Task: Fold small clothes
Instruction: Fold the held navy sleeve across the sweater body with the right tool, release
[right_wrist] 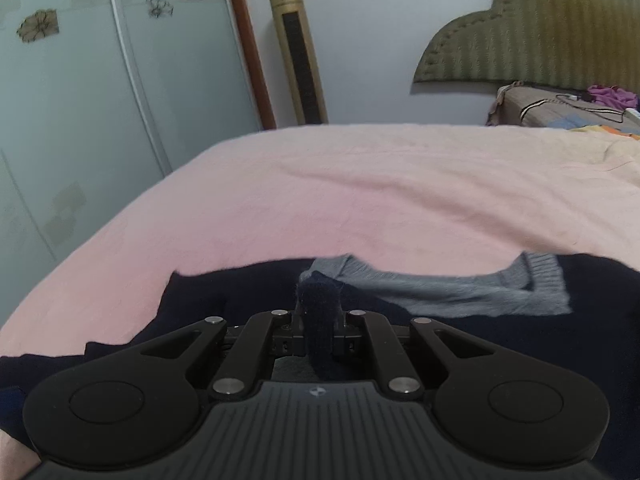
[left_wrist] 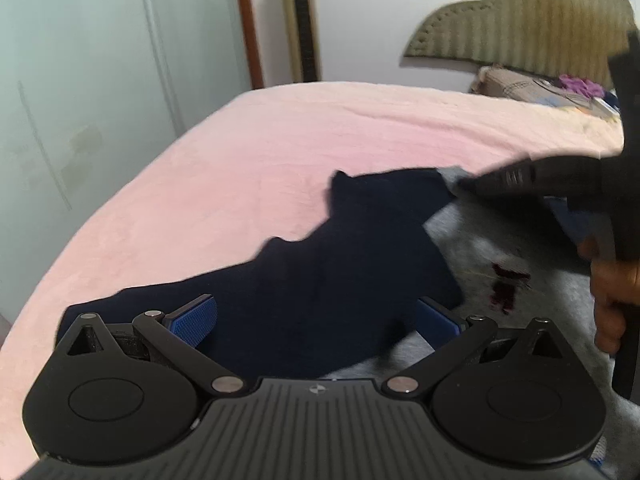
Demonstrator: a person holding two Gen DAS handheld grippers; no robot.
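Observation:
A small grey sweater [left_wrist: 480, 248] with dark navy sleeves and a dark red motif lies on the pink bed. In the left wrist view one navy sleeve [left_wrist: 320, 280] stretches across it. My left gripper [left_wrist: 314, 318] is open, its blue pads [left_wrist: 192, 320] wide apart with the sleeve lying between them. My right gripper [left_wrist: 460, 182], blurred and held by a hand [left_wrist: 612, 300], reaches in from the right at the sleeve's far end. In the right wrist view my right gripper [right_wrist: 320, 308] is shut on a fold of navy sleeve [right_wrist: 318, 300], with the grey ribbed part [right_wrist: 440, 290] just beyond.
The pink bedspread [right_wrist: 360, 184] stretches far ahead and to the left. A glass-door wardrobe [right_wrist: 100, 100] and a gold tower fan [right_wrist: 298, 56] stand past the bed. A padded headboard [right_wrist: 540, 32] and a pile of bedding and clothes [right_wrist: 560, 112] sit at the far right.

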